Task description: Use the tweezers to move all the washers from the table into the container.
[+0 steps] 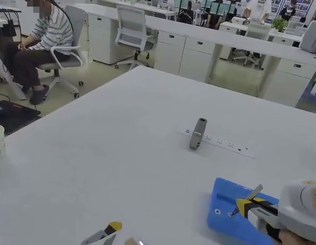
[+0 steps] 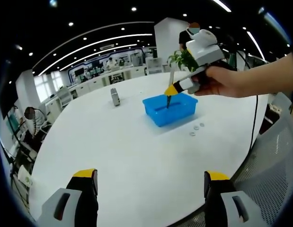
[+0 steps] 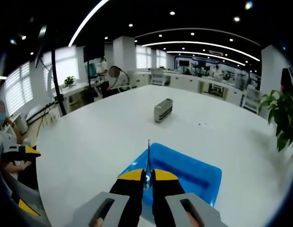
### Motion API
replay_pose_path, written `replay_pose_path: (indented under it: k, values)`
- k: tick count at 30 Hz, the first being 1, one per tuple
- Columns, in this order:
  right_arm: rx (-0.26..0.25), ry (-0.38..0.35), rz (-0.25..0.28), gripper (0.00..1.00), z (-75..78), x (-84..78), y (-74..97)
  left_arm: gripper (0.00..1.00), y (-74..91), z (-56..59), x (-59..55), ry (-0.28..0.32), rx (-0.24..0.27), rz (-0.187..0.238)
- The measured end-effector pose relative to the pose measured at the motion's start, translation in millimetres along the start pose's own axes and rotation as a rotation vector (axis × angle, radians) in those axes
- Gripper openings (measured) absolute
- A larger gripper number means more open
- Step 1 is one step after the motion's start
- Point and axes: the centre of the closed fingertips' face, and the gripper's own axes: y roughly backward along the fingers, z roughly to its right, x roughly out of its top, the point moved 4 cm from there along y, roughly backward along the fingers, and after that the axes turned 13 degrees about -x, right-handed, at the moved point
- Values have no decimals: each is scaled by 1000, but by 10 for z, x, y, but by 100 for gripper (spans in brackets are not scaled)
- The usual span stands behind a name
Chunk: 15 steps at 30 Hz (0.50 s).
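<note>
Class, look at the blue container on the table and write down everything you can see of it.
The container is a shallow, open, rectangular tray, bright blue, seemingly plastic, with low walls and rounded corners. It sits flat and upright on the white table. The tweezers, held in the right gripper, point down into it; whether they touch it cannot be told. A few washers lie on the table beside it.

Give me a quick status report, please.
Right gripper shut on tweezers, tips over blue container. Left gripper open, empty. Three washers on table beside container. Nothing in the way.
</note>
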Motion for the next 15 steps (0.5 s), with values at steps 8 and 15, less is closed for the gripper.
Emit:
replay_pose_path:
  k: [8, 15]
  values:
    - [-7, 10, -20, 2, 28, -72, -113, 95, -8, 7, -12, -4, -4, -11]
    - [-9, 24, -30, 2, 15, -88, -265, 95, -11, 1, -29, 0, -3, -22]
